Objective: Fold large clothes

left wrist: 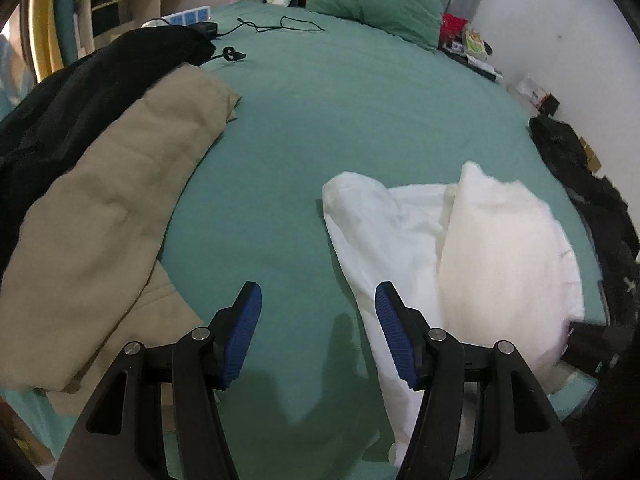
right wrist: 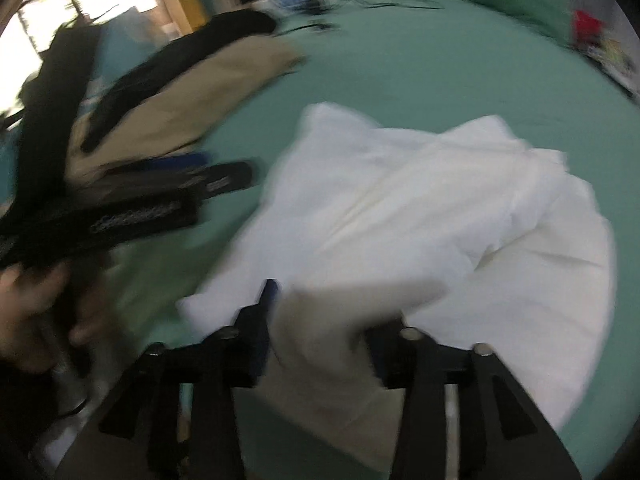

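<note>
One white garment (left wrist: 472, 240) lies crumpled on the green bed sheet (left wrist: 320, 120), on the right side of the bed near its front edge. Its long axis runs from the near edge away toward the pillow end, with one rounded lobe pointing up the bed and a raised fold beside it. In my right wrist view the same garment (right wrist: 420, 200) spreads ahead of me, blurred, and a bunched fold of it sits between the fingers of my right tool (right wrist: 320, 332); the two fingers stand apart on either side of that fold, and I cannot tell whether they pinch it.

My left tool (left wrist: 318, 336) hovers over bare sheet with its two blue pads (left wrist: 242, 336) spread wide and nothing between them; the right pad overlaps the garment's left edge in the view.

To the left lie two more clothes: one tan garment (left wrist: 104, 220), stretched diagonally, and one black garment (left wrist: 80, 92) partly beneath it. One green pillow (left wrist: 376, 0) sits at the far end, with one black cable (left wrist: 280, 26) on the sheet before it.
</note>
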`<state>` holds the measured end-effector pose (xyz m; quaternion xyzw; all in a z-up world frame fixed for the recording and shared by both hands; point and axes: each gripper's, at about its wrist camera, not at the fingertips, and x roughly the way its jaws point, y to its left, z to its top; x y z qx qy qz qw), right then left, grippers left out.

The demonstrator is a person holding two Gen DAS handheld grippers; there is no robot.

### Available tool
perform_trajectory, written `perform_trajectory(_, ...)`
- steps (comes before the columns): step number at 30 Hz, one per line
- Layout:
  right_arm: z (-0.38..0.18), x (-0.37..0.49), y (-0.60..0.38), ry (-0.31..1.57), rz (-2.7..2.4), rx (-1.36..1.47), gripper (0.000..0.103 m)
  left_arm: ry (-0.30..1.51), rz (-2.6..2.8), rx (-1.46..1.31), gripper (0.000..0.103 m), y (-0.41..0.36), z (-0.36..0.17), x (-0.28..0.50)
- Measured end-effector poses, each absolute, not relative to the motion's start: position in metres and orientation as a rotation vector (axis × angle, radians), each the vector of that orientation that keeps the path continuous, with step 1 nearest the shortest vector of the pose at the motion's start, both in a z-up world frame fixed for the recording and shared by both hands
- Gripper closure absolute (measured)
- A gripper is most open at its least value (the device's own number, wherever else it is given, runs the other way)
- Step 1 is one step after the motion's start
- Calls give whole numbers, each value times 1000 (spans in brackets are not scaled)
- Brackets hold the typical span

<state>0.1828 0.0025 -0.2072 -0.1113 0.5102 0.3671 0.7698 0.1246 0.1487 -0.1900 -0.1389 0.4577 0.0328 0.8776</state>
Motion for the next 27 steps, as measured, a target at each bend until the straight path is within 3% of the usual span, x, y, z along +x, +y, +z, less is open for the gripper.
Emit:
perform_trajectory(2,-207,171,8,1115,859,-264,43,928,61,-311,39,151,-184,123)
perform_trajectory(10,-173,136,-52,975,847,-232,43,846,-93,-333,39,119,-150,128)
perform_trajectory(19,-170,165,-164,914,501,-63,43,981,-173,-39,40,45,-181,168)
perform_trajectory(20,-173,171,-176,917,465,-37,43,1002,-164,-28,43,46,-188,174)
perform_trajectory(21,-174,174,-182,921,445,-15,43,1012,-173,-53,64,51,-195,179)
perform_trajectory(22,-177,178,-187,927,428,8,43,1022,-192,-122,101,59,-199,182)
perform_trajectory(24,-184,185,-198,939,397,60,43,1008,-137,-260,100,82,-198,177)
perform_trajectory(27,-191,195,-197,948,394,104,43,935,-19,-246,100,98,-187,160)
